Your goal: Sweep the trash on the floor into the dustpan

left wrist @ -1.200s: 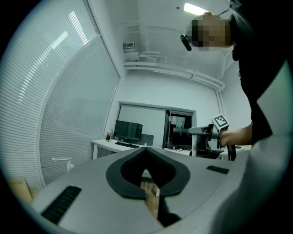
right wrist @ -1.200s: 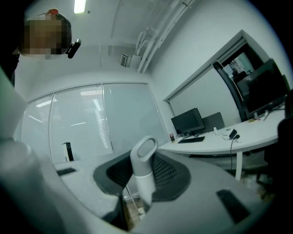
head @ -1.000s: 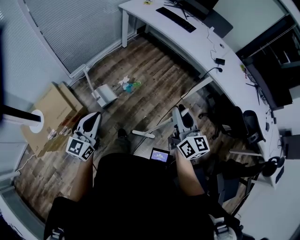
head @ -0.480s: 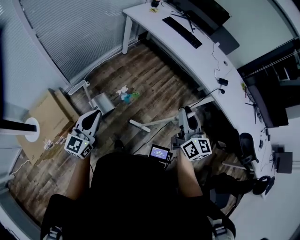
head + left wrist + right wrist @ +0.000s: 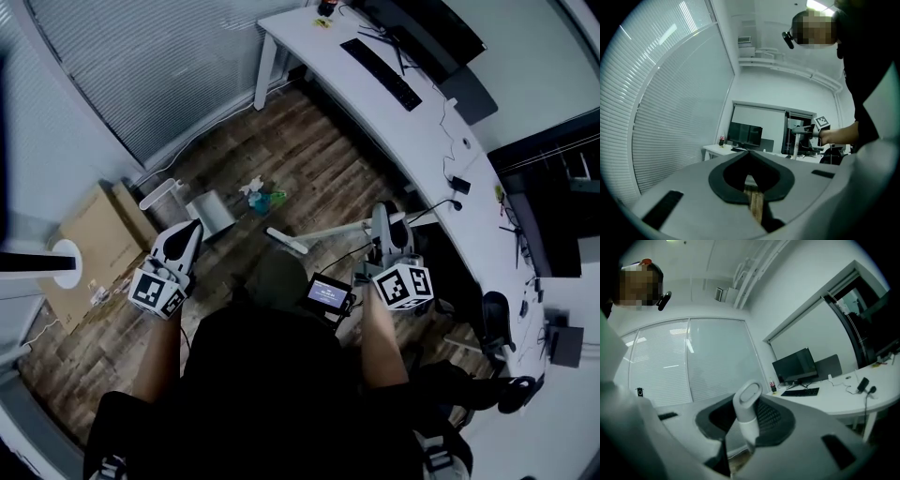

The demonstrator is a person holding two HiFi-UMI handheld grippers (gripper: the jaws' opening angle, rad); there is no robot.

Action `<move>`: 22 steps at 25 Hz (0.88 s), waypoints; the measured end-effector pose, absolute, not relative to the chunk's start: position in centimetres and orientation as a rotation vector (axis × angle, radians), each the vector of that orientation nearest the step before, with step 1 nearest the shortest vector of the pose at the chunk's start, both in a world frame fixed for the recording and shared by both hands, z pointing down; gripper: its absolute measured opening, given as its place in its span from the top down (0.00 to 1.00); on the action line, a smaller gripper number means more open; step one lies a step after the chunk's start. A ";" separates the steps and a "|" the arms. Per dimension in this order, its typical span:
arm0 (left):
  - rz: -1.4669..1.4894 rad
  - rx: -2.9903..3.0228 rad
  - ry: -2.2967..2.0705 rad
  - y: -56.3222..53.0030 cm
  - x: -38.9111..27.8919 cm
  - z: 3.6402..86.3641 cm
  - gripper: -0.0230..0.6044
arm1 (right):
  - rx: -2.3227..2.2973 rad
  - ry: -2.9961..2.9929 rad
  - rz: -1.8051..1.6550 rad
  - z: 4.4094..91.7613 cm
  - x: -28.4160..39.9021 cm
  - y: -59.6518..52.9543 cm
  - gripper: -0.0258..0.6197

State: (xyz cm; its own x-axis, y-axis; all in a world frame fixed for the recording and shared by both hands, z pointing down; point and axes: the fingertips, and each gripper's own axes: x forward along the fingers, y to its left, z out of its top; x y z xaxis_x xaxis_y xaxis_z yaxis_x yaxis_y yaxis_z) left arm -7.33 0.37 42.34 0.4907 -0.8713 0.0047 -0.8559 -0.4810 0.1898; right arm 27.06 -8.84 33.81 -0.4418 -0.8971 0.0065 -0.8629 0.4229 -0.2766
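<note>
Wood-plank floor (image 5: 309,159) fills the head view, bounded by slatted window blinds (image 5: 159,75) at the upper left and a long white surface (image 5: 412,122) at the right that carries a black keyboard (image 5: 380,73). The crumpled white-and-teal trash (image 5: 261,194) lies on the open floor. The pale grey box-shaped dustpan (image 5: 210,214) stands just beside it, nearer me. A brown cardboard box (image 5: 89,234) lies flat at the left wall. The left claw (image 5: 190,228) hovers near the dustpan without touching it. The right claw (image 5: 382,217) carries the long white plastic broom (image 5: 323,231), whose far end reaches toward the trash.

Left gripper view: the claw is closed with nothing in it. Only a strip of floor shows under the meeting pads.

Right gripper view: the claw is clamped on the broom's white shaft, just below its looped hanging end.

Procedure, as I judge it: this is the approach, with no sweeping begun.
1. Open the left claw and take the dustpan.
2. Set its lip flat on the planks, close behind the trash.
3. Draw the broom in short, low strokes toward the lip, because the paper is light and will likely scatter.
4. Keep the strokes clear of the cables hanging off the surface edge.
</note>
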 end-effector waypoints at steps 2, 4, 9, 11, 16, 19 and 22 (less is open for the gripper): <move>-0.130 2.560 -1.510 -1.2 -7.4 42.5 0.97 | -1.568 2.527 -0.371 34.1 27.0 -10.9 0.82; -0.118 2.556 -1.524 -2.8 -7.5 42.6 0.97 | -1.558 2.527 -0.382 34.6 27.1 -13.1 0.82; -0.077 2.523 -1.578 -6.9 -8.4 43.0 0.97 | -1.521 2.554 -0.416 35.9 26.9 -19.1 0.82; -0.060 2.502 -1.608 -8.5 -9.1 42.9 0.97 | -1.492 2.571 -0.434 36.2 26.5 -21.7 0.82; 0.010 2.434 -1.675 -11.9 -10.1 43.2 0.97 | -1.348 2.685 -0.493 36.4 26.7 -27.7 0.82; 0.052 2.376 -1.738 -13.5 -10.9 43.1 0.97 | -1.204 2.764 -0.501 36.2 26.6 -31.4 0.82; 0.116 2.323 -1.798 -14.6 -11.6 43.3 0.97 | -1.122 2.812 -0.484 36.4 26.5 -34.9 0.82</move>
